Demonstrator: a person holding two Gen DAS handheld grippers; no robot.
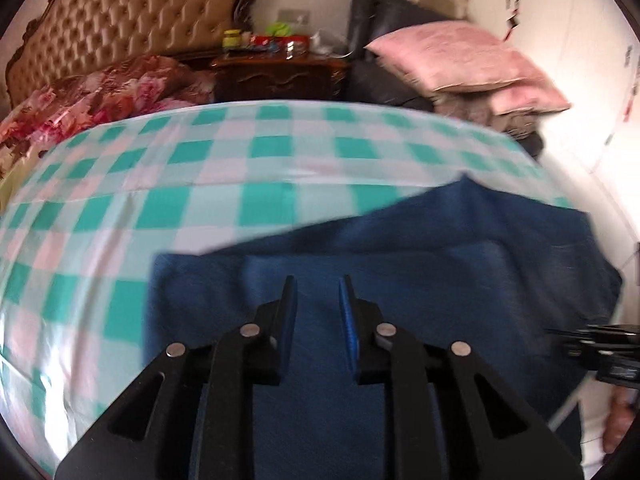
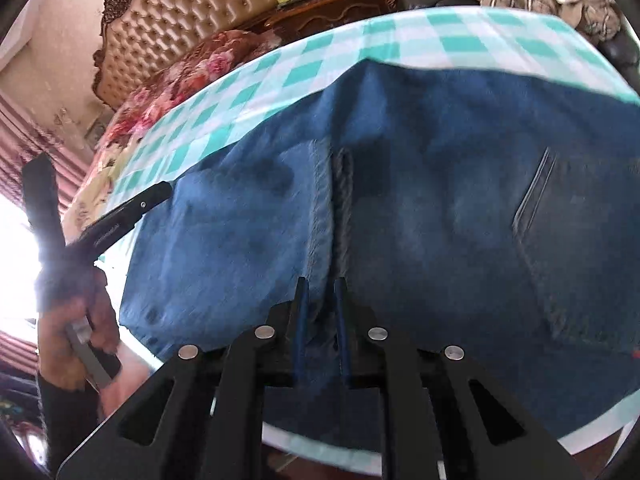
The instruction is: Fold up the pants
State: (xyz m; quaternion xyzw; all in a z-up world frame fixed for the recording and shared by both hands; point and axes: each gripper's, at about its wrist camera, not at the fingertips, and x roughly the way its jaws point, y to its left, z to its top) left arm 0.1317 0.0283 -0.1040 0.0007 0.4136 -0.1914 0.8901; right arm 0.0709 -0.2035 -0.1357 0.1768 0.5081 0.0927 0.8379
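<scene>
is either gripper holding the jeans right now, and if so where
The right gripper pinches the jeans at a stitched seam. The left gripper is open above them, holding nothing.

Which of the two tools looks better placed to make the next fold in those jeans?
Probably the right tool: its fingers stand close either side of a ridge of the jeans at the near edge, seemingly pinching it. The left tool is open above flat denim with nothing between its fingers.
</scene>
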